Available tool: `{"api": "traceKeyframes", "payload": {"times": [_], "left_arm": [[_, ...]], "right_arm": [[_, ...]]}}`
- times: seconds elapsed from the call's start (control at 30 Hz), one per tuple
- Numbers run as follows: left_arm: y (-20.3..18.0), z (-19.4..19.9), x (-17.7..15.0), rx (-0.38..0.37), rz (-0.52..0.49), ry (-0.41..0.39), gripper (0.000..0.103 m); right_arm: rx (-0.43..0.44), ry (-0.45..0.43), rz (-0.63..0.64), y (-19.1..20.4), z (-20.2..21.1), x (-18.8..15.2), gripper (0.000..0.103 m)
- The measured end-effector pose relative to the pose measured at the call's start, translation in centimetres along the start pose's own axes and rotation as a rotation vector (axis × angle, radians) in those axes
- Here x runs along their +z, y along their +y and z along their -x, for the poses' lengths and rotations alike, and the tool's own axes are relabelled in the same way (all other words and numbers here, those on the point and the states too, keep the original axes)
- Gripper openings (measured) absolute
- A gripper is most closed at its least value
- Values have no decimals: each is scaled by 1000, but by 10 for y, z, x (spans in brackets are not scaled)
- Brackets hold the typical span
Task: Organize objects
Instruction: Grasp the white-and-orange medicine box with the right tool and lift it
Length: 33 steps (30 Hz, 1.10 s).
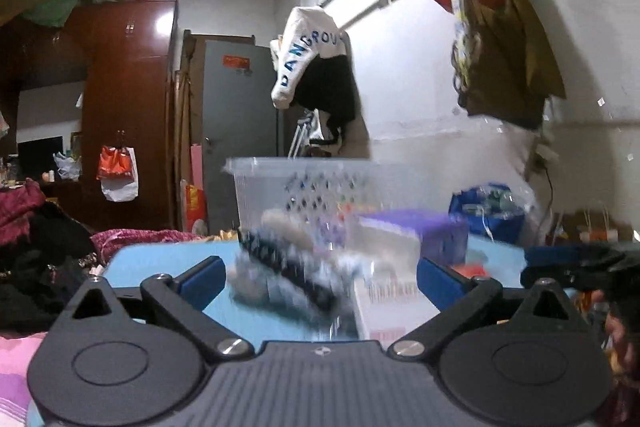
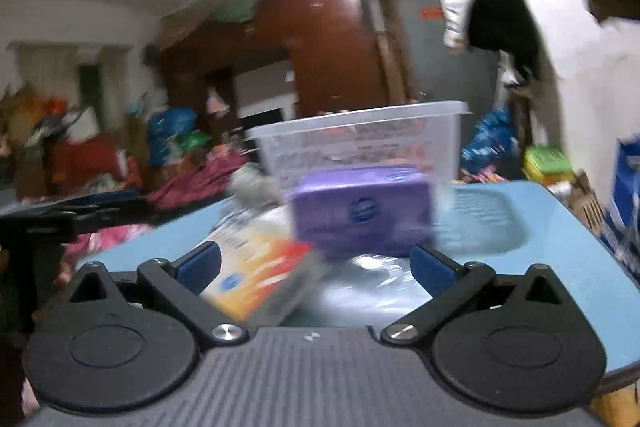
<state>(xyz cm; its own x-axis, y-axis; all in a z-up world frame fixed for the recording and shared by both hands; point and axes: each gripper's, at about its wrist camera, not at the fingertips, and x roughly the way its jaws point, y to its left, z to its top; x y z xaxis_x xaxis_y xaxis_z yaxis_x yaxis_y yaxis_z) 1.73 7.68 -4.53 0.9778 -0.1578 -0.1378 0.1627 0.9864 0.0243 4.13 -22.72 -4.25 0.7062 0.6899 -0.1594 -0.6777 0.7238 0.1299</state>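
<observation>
Both views are motion-blurred, so fine detail is unreliable. Left to right on the blue surface (image 1: 160, 259): a dark, elongated item (image 1: 288, 275) lies tilted across some pale bundled material, identity not determinable; next, an orange-and-white flat packet (image 2: 256, 271) lies near the front edge, just beside and partly in front of a purple box (image 2: 362, 211); behind the box stands a clear plastic basket (image 2: 360, 135) with perforated walls, already holding some small items that cannot be made out. The left tool (image 1: 318, 277) has its jaws spread wide with nothing between them, facing the dark item and the packet. The right tool (image 2: 316, 263) is likewise spread wide and empty, low over the surface, with the packet's corner near its left finger and the purple box just ahead. Judged state of task: loose items remain outside the basket, which appears to be the destination. Risks: with items crowded and overlapping, a closing tool could catch two things at once or shove the packet off the front edge; the packet is thin and lies flat, so fingers may slide over it; a push on the purple box could nudge the light basket backward.
</observation>
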Motion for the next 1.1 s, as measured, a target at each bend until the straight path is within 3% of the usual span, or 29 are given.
{"api": "traceKeyframes", "payload": {"times": [0.1, 0.2, 0.43, 0.6, 0.8, 1.1], "left_arm": [[-1, -7, -13, -59, -54, 24, 99], [-9, -18, -20, -97, -113, 50, 93], [-12, -21, -38, -190, -145, 57, 81], [-11, -28, -42, -274, -122, 83, 59], [-15, -25, -42, -259, -126, 78, 55], [-20, -16, -39, -228, -133, 49, 53]], "right_arm": [[15, -48, 68, 11, 0, -5, 103], [59, -2, 66, 9, -10, -7, 103], [106, 41, 98, 18, -12, -23, 85], [116, 57, 132, 22, -11, -28, 69], [92, 48, 142, 18, -10, -26, 58], [89, 33, 160, 20, -6, -26, 53]]}}
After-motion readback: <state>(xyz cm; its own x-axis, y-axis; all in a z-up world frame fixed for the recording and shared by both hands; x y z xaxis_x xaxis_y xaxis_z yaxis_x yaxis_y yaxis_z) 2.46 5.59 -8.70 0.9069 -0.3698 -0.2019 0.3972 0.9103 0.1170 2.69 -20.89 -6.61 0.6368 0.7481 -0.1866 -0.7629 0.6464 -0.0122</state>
